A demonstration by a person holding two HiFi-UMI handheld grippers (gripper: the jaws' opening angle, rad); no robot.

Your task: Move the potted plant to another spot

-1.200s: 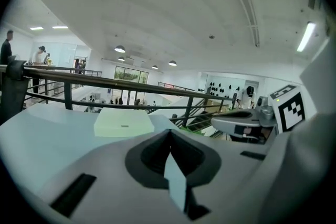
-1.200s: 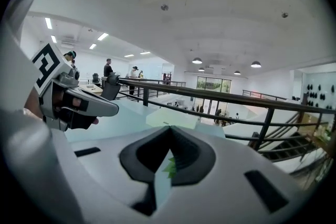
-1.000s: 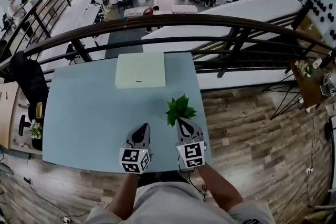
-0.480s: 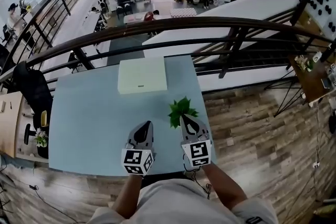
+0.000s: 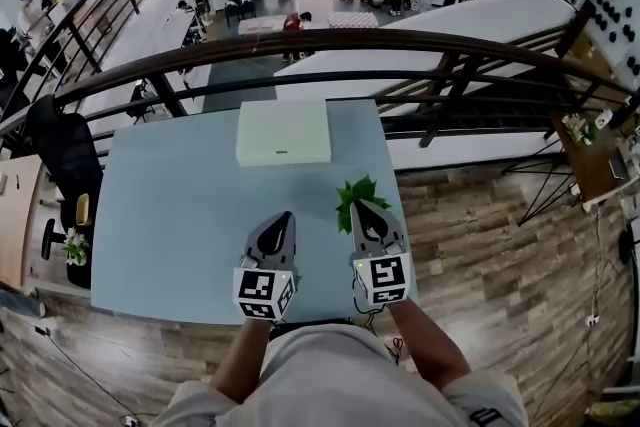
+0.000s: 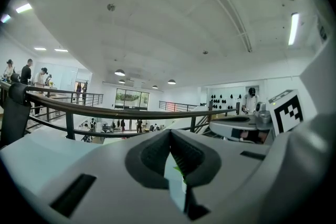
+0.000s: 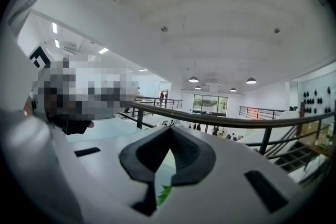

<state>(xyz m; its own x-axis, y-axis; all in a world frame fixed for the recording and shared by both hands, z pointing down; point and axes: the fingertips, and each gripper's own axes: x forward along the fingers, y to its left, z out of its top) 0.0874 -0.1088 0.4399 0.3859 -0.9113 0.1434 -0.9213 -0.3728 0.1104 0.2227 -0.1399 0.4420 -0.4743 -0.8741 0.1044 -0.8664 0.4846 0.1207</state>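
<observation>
The potted plant (image 5: 360,191) shows as a tuft of green leaves near the right edge of the pale blue table (image 5: 170,215); its pot is hidden under my right gripper (image 5: 363,208). That gripper hangs above the plant, shut and holding nothing. A few leaves (image 7: 164,194) show low in the slot behind the closed tips of the right gripper (image 7: 170,128). My left gripper (image 5: 285,216) floats to the plant's left over bare tabletop, shut and empty. In the left gripper view, a bit of green (image 6: 181,170) is visible through the left gripper (image 6: 170,131).
A flat white box (image 5: 283,133) lies at the table's far edge. Just behind it runs a dark curved railing (image 5: 330,40) with an open drop to a lower floor. Wooden flooring (image 5: 480,235) lies to the table's right.
Both grippers have risen toward the camera, side by side and still shut. The right one now covers more of the plant's leaves. The plant has stayed where it was on the table.
</observation>
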